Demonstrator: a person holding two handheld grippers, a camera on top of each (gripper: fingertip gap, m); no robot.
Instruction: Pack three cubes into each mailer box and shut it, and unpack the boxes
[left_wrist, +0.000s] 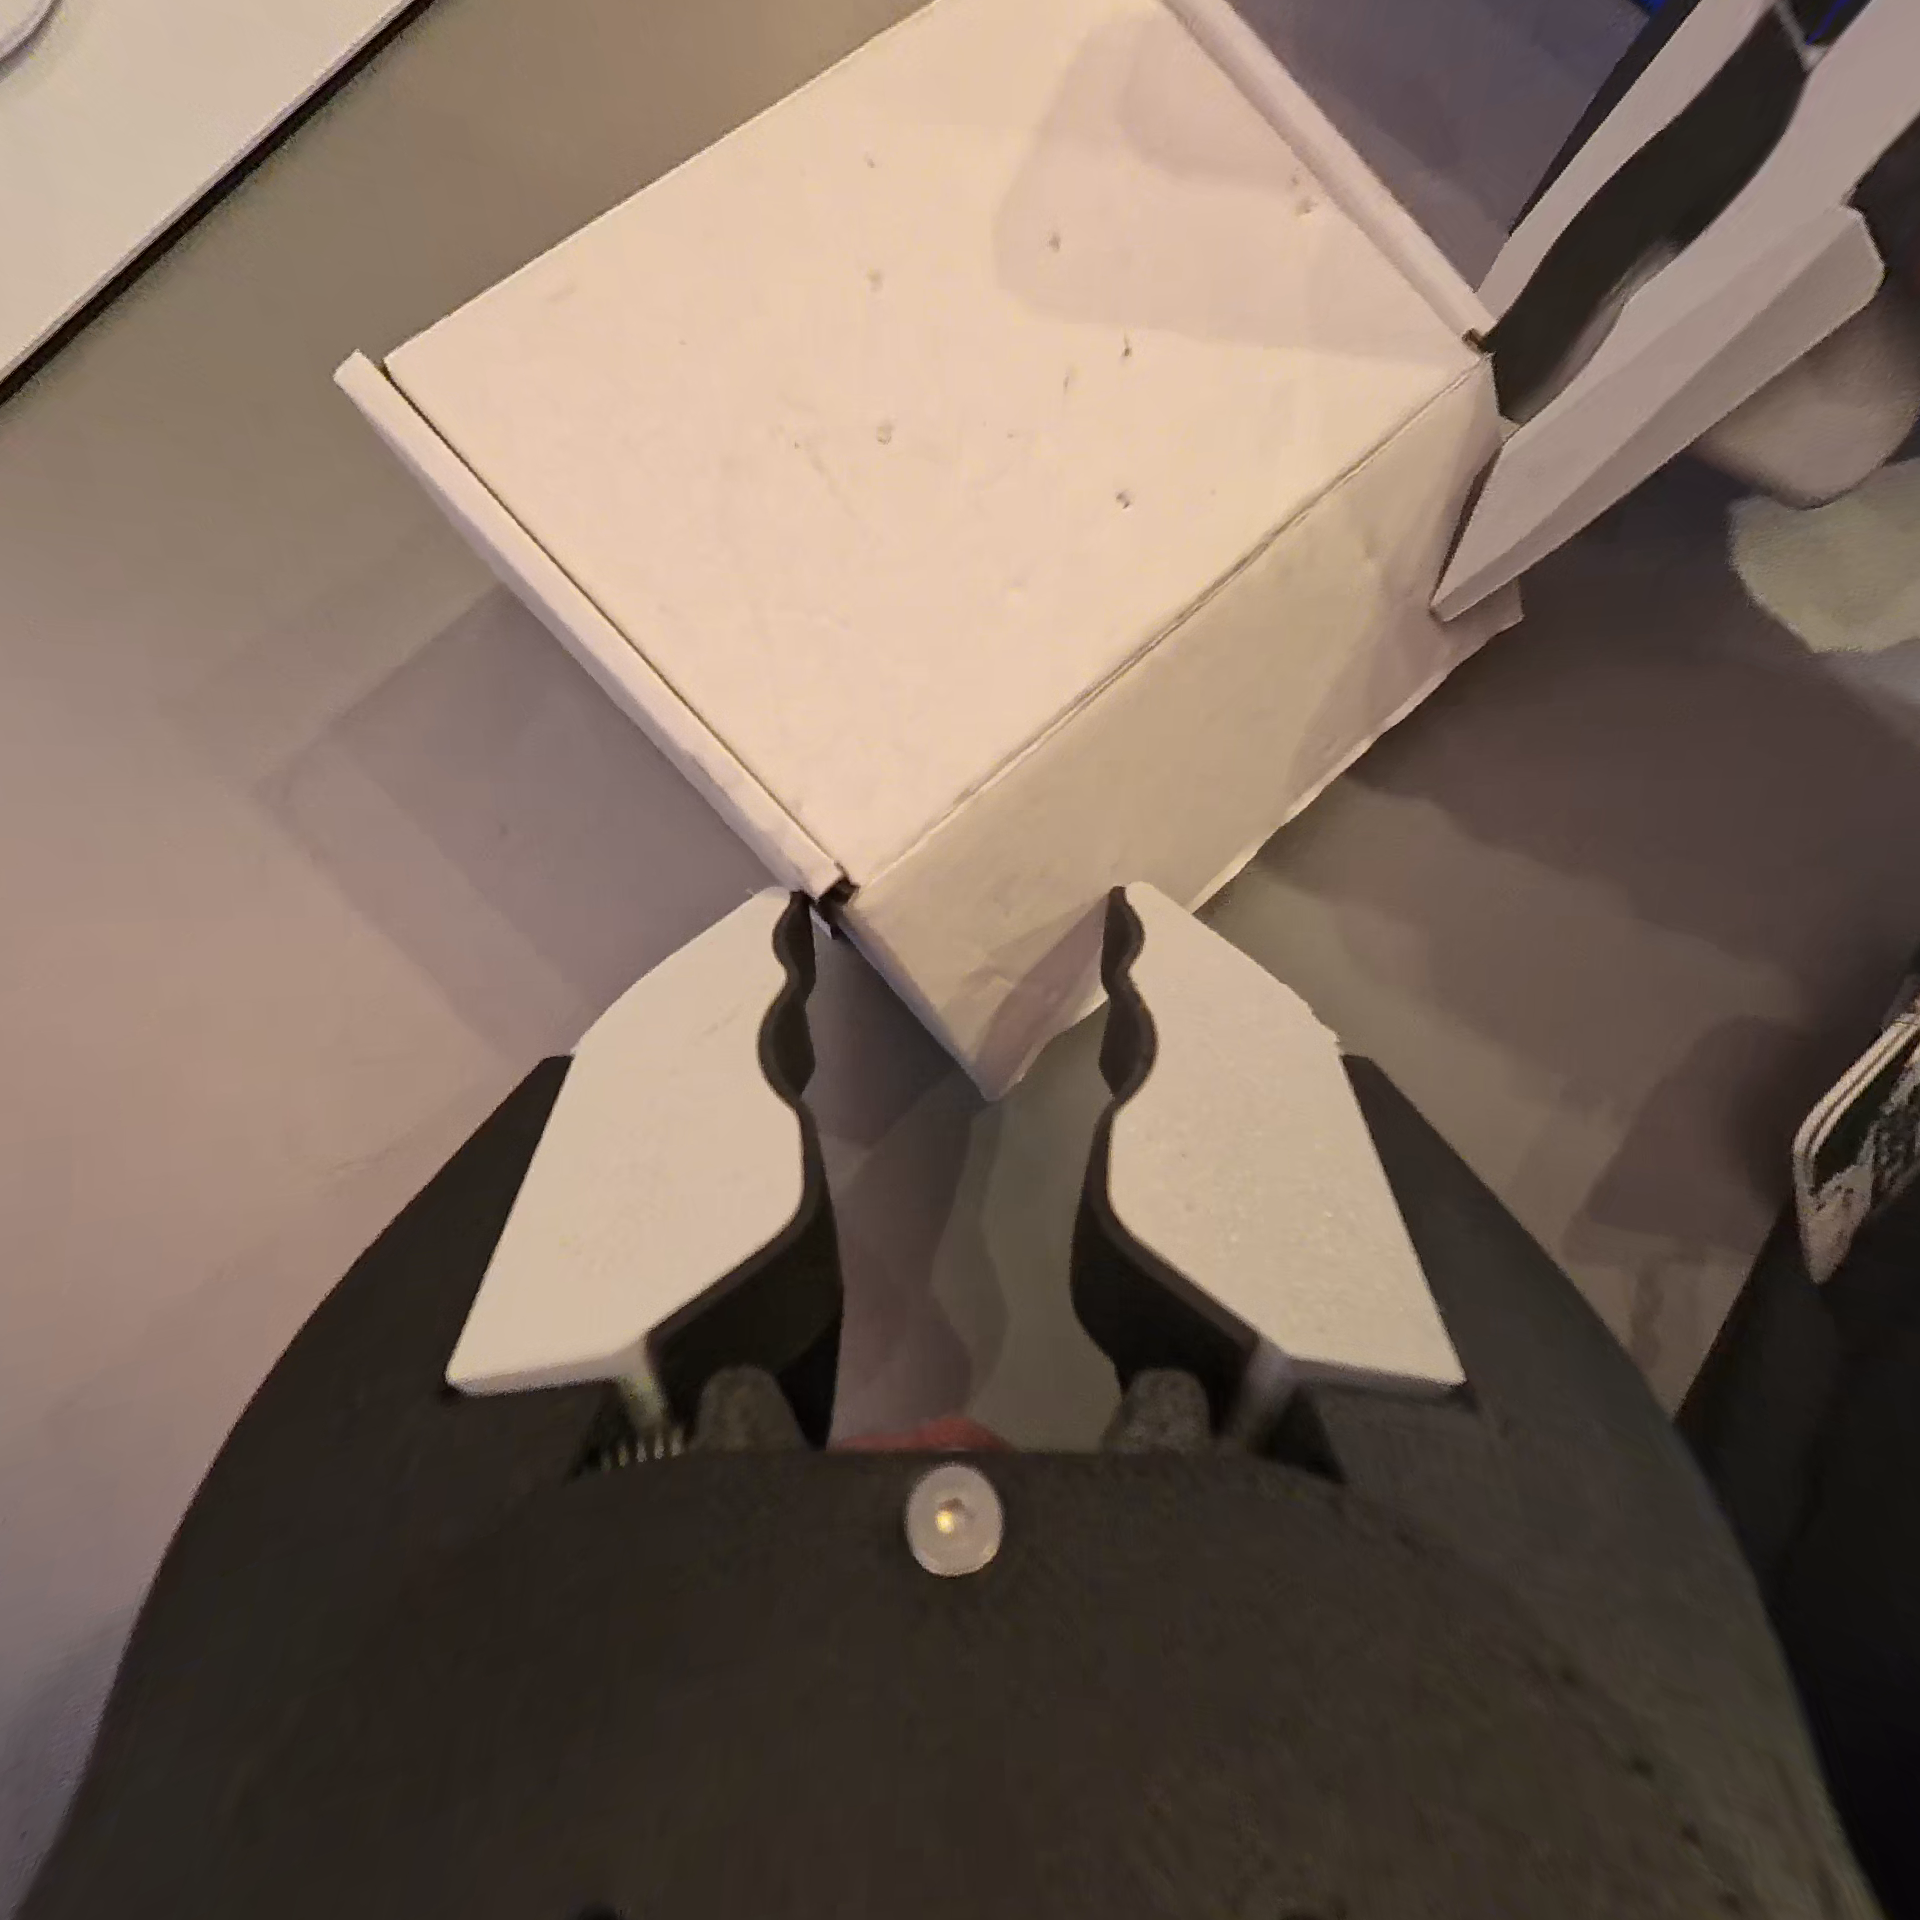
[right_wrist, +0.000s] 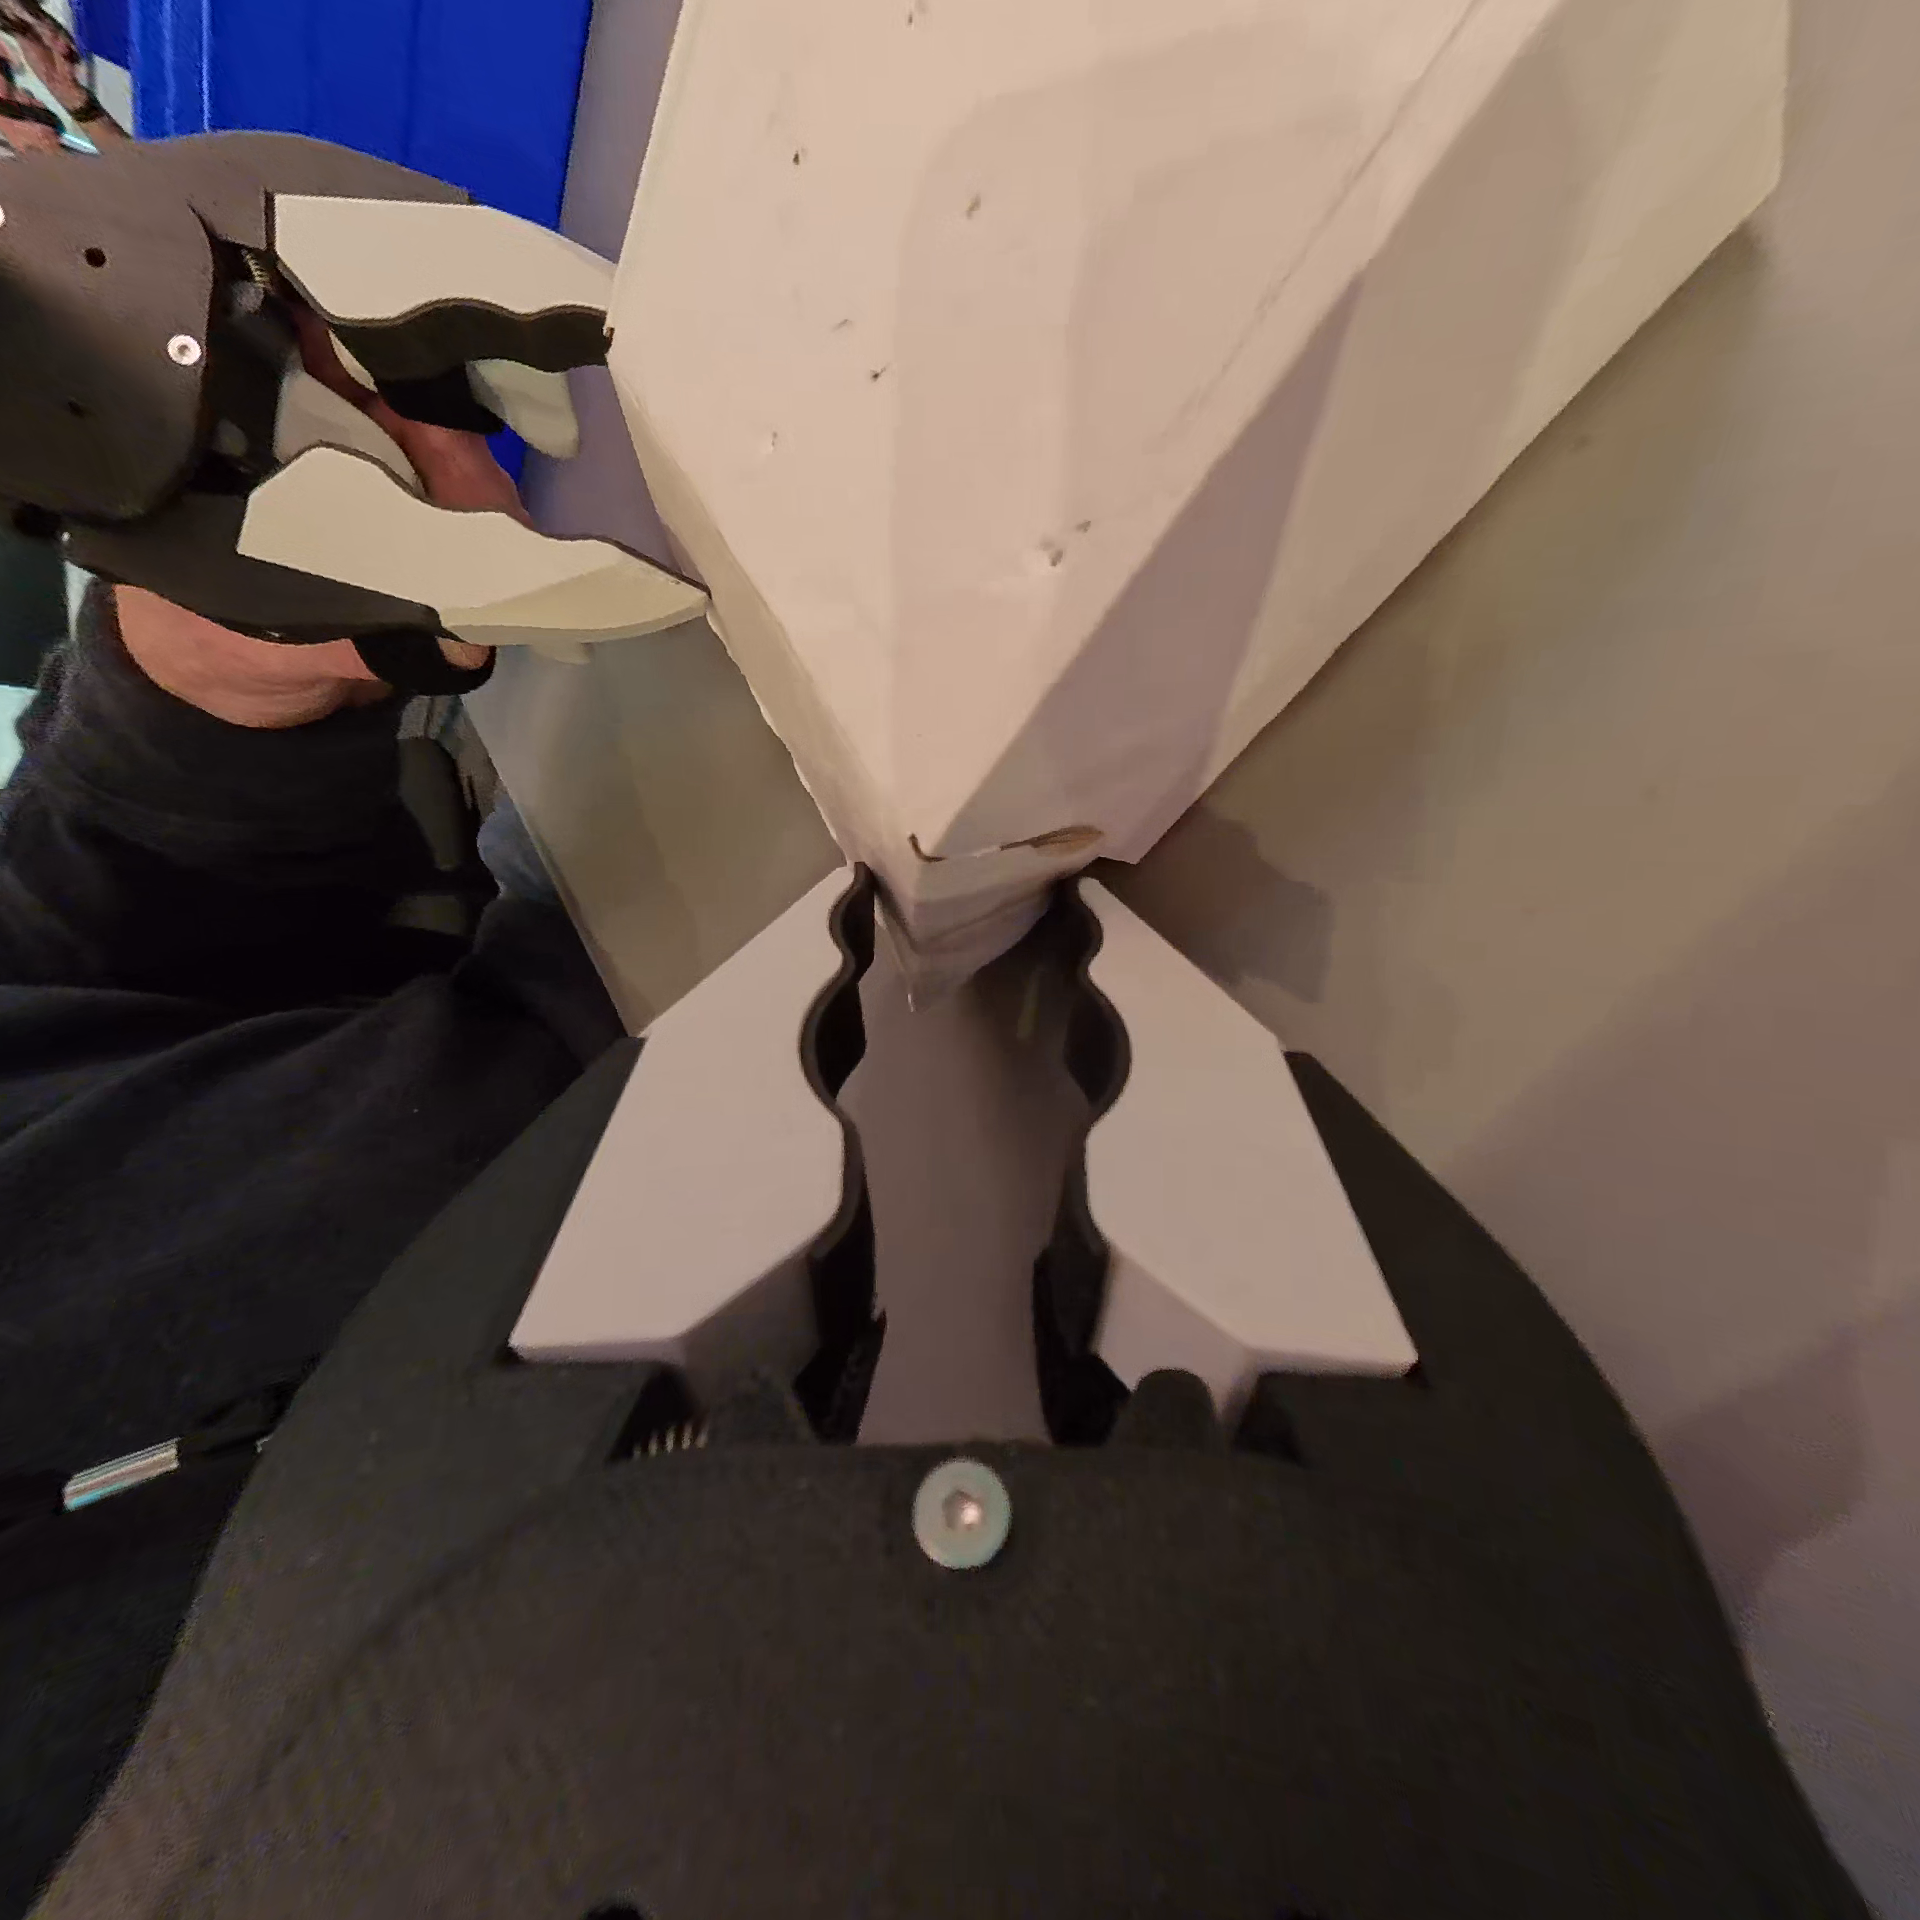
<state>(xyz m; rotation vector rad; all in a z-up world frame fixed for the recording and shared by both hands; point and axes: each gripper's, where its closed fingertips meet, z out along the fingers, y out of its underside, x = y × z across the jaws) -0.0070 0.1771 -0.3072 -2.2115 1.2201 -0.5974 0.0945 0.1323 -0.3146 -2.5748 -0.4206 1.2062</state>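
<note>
One white mailer box (left_wrist: 914, 499) on the grey table (left_wrist: 260, 883) — one only. Two grippers — the left gripper (left_wrist: 956, 914) and the right gripper (right_wrist: 966, 904). One hand (right_wrist: 270, 675) shows.

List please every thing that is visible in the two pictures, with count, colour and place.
mailer box: one, white, shut, on the grey table between both tools
table: one, grey, under the box
flat white object: one, far left on the table, cut by the picture edge
blue surface: one, behind the box in the right wrist view
left tool: one, white fingers, black body, open around a box corner
right tool: one, same colours, open, at the opposite corner
hand: one, holding the left tool
</note>
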